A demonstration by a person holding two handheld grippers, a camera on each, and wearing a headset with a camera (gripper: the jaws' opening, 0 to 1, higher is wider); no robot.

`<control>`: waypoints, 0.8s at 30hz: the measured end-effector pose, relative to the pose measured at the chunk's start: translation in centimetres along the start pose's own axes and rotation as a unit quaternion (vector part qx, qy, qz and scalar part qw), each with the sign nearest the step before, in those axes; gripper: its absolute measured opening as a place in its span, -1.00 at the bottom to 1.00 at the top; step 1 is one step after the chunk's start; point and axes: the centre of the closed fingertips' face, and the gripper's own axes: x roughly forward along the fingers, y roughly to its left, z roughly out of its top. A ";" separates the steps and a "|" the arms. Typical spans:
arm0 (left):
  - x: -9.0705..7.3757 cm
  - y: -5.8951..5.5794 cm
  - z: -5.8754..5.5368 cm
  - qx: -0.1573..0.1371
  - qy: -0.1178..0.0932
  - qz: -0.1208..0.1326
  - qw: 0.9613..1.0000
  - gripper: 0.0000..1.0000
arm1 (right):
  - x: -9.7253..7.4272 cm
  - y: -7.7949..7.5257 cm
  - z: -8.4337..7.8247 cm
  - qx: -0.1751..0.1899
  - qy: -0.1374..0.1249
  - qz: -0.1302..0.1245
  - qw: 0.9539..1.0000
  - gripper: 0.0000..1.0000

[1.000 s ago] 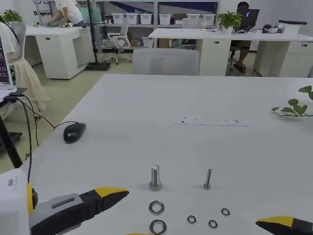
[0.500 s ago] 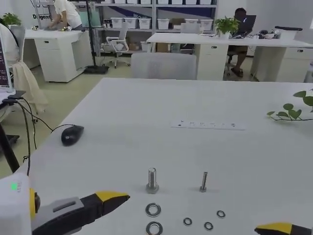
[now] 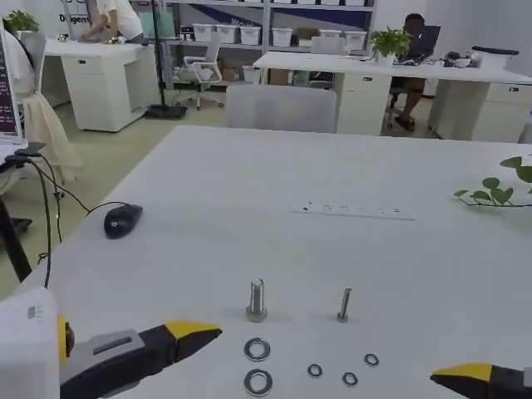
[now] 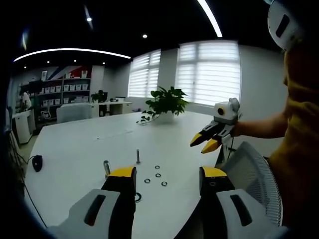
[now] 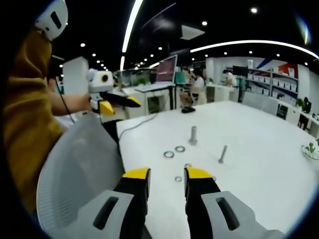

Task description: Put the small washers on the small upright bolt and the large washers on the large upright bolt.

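The large upright bolt (image 3: 256, 301) and the small upright bolt (image 3: 344, 306) stand on the white table (image 3: 332, 249). Two large washers (image 3: 257, 349) lie flat in front of the large bolt. Three small washers (image 3: 350, 379) lie in front of the small bolt. My left gripper (image 3: 193, 336) hovers at the lower left, open and holding nothing (image 4: 168, 175), left of the washers (image 4: 158, 175). My right gripper (image 3: 465, 378) hovers at the lower right, its jaws apart and bare (image 5: 167, 175), with the large bolt (image 5: 193, 135) and small bolt (image 5: 222, 154) ahead.
A black mouse (image 3: 122, 220) with its cable lies at the table's left. A white power strip (image 3: 357, 210) lies beyond the bolts, and a plant sprig (image 3: 499, 189) reaches in at the right edge. A grey chair (image 3: 283, 106) stands at the far side.
The head camera has shifted a little. Both grippers hold about the same places, and the bolts and washers have not moved.
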 end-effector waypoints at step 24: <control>1.4 2.1 -0.9 0.009 0.011 0.001 1.000 0.00 | 7.3 -0.6 -2.4 -0.150 0.208 0.147 0.955 -0.49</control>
